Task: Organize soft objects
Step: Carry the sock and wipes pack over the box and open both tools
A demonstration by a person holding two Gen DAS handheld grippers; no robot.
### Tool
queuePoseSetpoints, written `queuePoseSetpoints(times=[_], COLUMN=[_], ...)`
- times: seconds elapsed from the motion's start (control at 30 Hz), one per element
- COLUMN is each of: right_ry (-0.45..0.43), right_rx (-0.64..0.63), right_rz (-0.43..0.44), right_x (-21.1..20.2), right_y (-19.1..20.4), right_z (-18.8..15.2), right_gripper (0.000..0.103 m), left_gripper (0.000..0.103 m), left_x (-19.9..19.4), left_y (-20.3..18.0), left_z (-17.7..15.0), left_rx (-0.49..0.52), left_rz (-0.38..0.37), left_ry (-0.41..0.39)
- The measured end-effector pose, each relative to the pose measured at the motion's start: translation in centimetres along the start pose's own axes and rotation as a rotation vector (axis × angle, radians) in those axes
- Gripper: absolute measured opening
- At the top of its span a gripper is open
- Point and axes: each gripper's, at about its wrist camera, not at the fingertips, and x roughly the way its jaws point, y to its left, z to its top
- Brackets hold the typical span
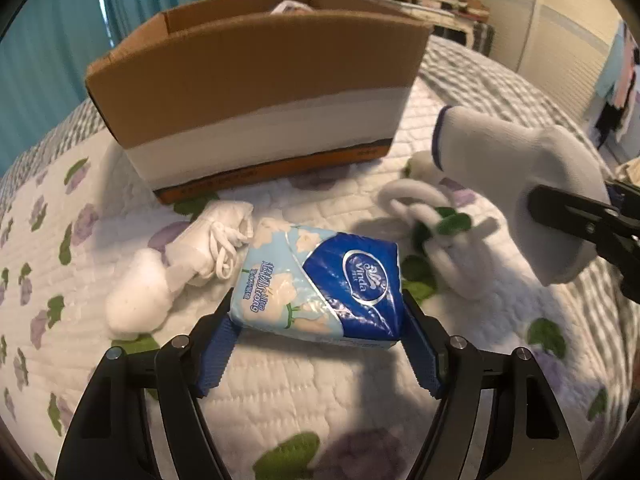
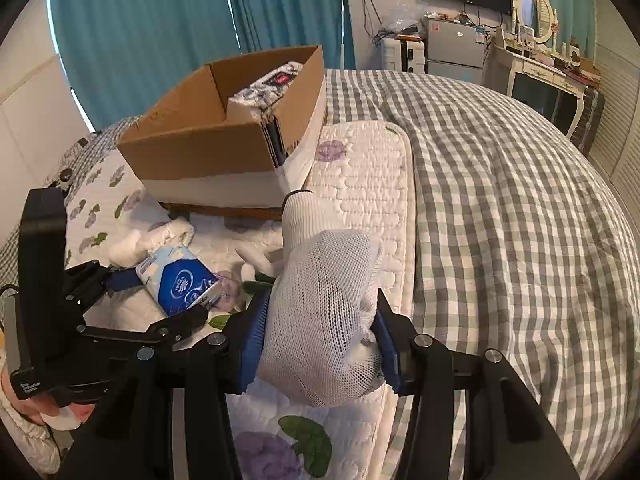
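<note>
My left gripper is shut on a blue and pale-blue Vinda tissue pack, held just above the quilt; it also shows in the right wrist view. My right gripper is shut on a white sock, lifted above the quilt; the sock shows at the right of the left wrist view. An open cardboard box stands behind on the quilt, with a wrapped pack inside. A white cotton ball, a white drawstring pouch and a white rope toy lie on the quilt.
The white floral quilt lies on a grey checked bedspread. Teal curtains, a small fridge and a dressing table stand beyond the bed.
</note>
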Motion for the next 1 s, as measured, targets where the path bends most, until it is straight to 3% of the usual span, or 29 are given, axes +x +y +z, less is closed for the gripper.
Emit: queuePoseSetpoints(times=[0.3,0.6,0.8,1.0], right_ry=[-0.063,-0.237,-0.320,-0.325], right_rx=[0.044,-0.018,-0.066,-0.069], right_rz=[0.022,0.044,0.081,0.113], right_x=[-4.6,-10.0,-10.4,-7.4], right_y=[0.0,1.9,4.4,6.2], right_z=[0.1,7.4,13.3,17.3], right_gripper=[0.047,0.047,0.047,0.047], left_gripper=[0.074,0.074,0.074,0.074], left_x=[-6.4,-14.2,-15.4,-12.4], left_y=[1.8,4.3,6.2,7.5], left_z=[0.1,6.4,11.1,14.6], left_rx=[-0.023,-0.080,-0.080,-0.070], left_rz=[-0.047,-0.063,-0.024,0.025], left_ry=[-0.059,-0.277,-0.370,-0.384])
